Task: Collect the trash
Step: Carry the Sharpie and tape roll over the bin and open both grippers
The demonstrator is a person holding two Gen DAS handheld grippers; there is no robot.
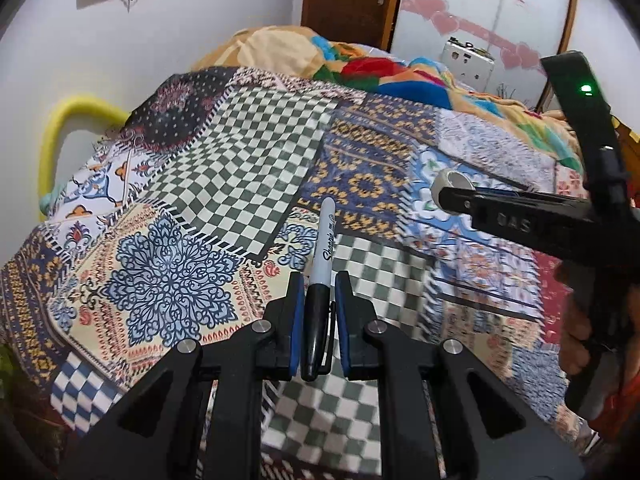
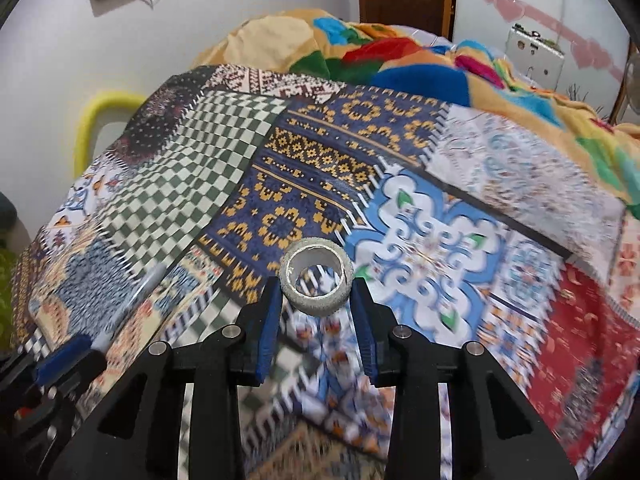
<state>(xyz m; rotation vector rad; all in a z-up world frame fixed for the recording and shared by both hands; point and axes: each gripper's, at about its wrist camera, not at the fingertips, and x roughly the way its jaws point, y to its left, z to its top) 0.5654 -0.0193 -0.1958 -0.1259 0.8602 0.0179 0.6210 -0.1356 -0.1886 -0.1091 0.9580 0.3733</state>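
Marker in the left, tape roll in the right

Left gripper [image 1: 318, 280] pinches a black Sharpie marker [image 1: 323, 248], script logo readable; right gripper [image 2: 316, 286] clamps a grey, gritty ring of tape [image 2: 316, 284], both above the patchwork bedcover [image 1: 248, 160] of checks and florals.

You worked over a bed [image 1: 400, 148] spread with a patchwork cover [image 2: 320, 168], a bright crumpled blanket [image 2: 360, 52] heaped at its far end.

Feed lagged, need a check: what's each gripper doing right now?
Left gripper: closed on the black marker.
Right gripper: closed on the tape roll.
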